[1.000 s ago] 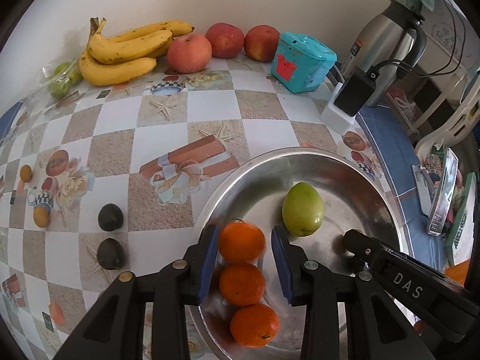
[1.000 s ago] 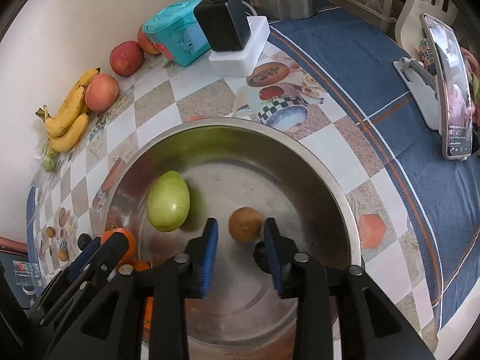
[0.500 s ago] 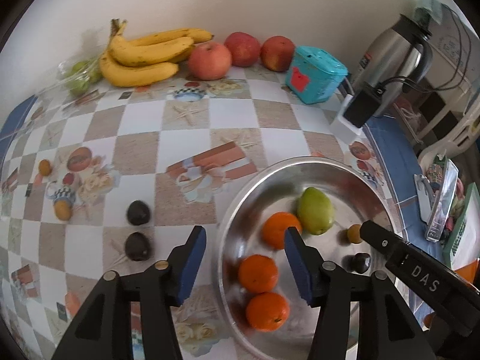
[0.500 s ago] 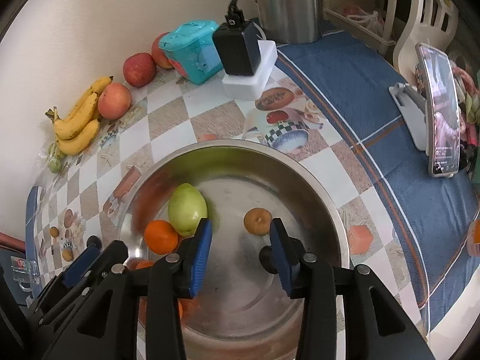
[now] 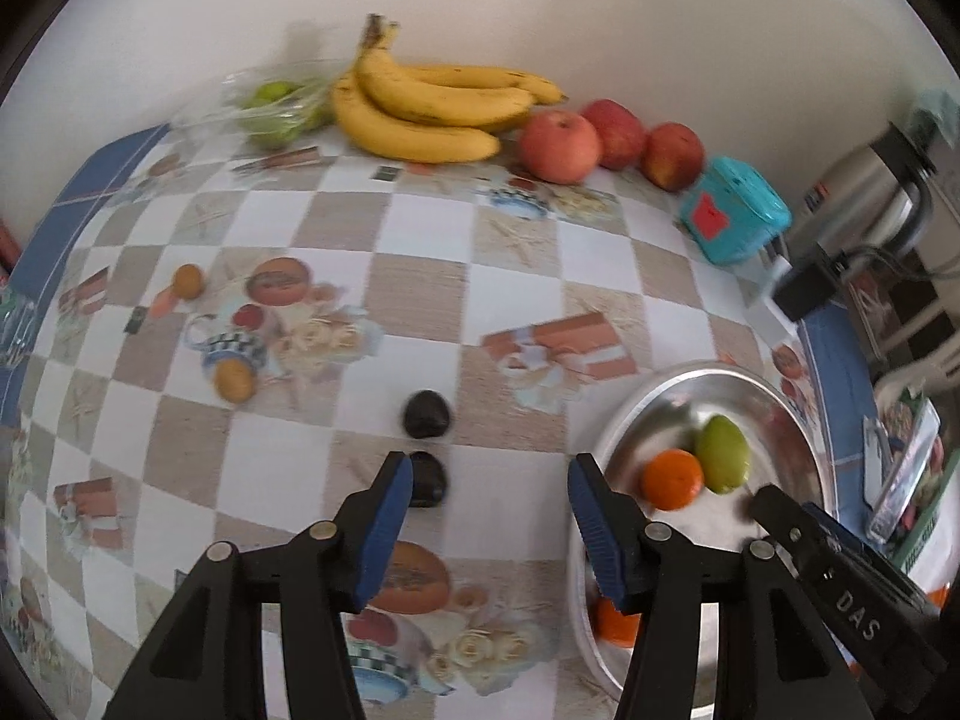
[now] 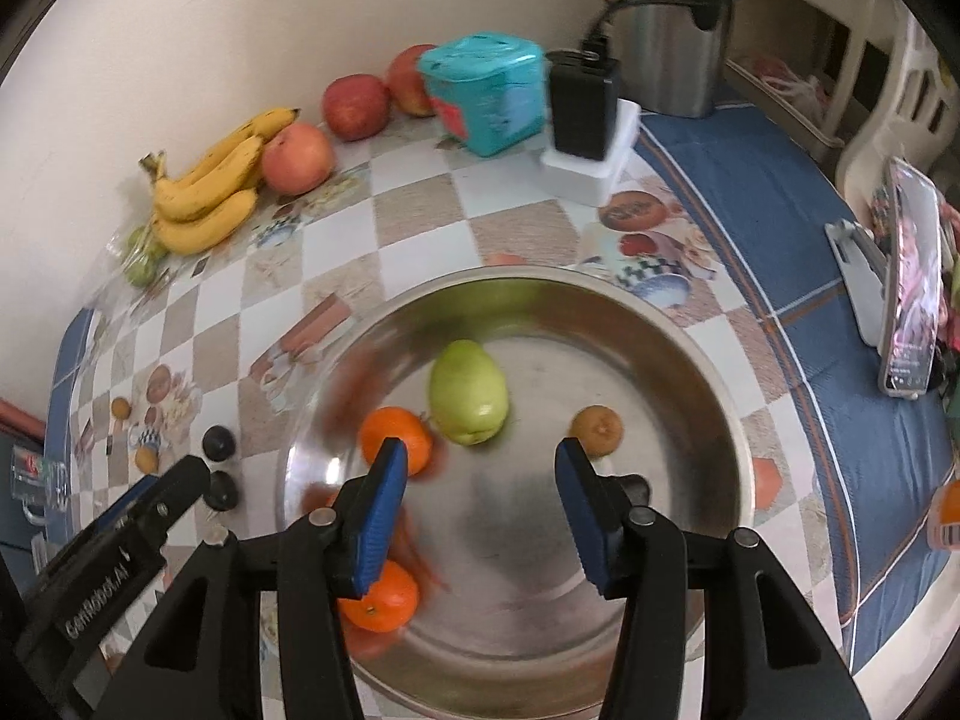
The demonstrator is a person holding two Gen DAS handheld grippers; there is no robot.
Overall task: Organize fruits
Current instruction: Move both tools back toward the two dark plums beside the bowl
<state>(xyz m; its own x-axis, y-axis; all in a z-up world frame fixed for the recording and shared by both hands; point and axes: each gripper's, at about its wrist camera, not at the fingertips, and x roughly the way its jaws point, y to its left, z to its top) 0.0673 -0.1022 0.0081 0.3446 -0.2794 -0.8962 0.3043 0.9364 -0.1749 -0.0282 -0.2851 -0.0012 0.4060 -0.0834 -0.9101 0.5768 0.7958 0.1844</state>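
In the left wrist view my left gripper (image 5: pixel 491 480) is open and empty over the tablecloth. One dark round fruit (image 5: pixel 429 483) lies just inside its left finger, and another dark fruit (image 5: pixel 426 414) sits a little farther off. To the right, the steel bowl (image 5: pixel 714 367) holds an orange (image 5: pixel 672 479) and a green fruit (image 5: pixel 723 453). My right gripper (image 6: pixel 480 462) hangs above the bowl (image 6: pixel 540 276) with its jaws opening and nothing between them. Under it lie the green fruit (image 6: pixel 471 393), two oranges (image 6: pixel 393 438) (image 6: pixel 378 597) and a small brown fruit (image 6: pixel 596 429).
Bananas (image 5: pixel 432 108), three apples (image 5: pixel 558 144) and a bag of green fruit (image 5: pixel 276 105) line the back wall. A teal box (image 5: pixel 735 216), a charger block (image 6: pixel 585 102) and a kettle (image 5: pixel 864 192) stand at the back right. A phone on a stand (image 6: pixel 906 312) is at the far right.
My left gripper opened off the orange, which stays in the bowl, and moved left over the table by the dark fruits. My right gripper widened around the small brown fruit and lifted.
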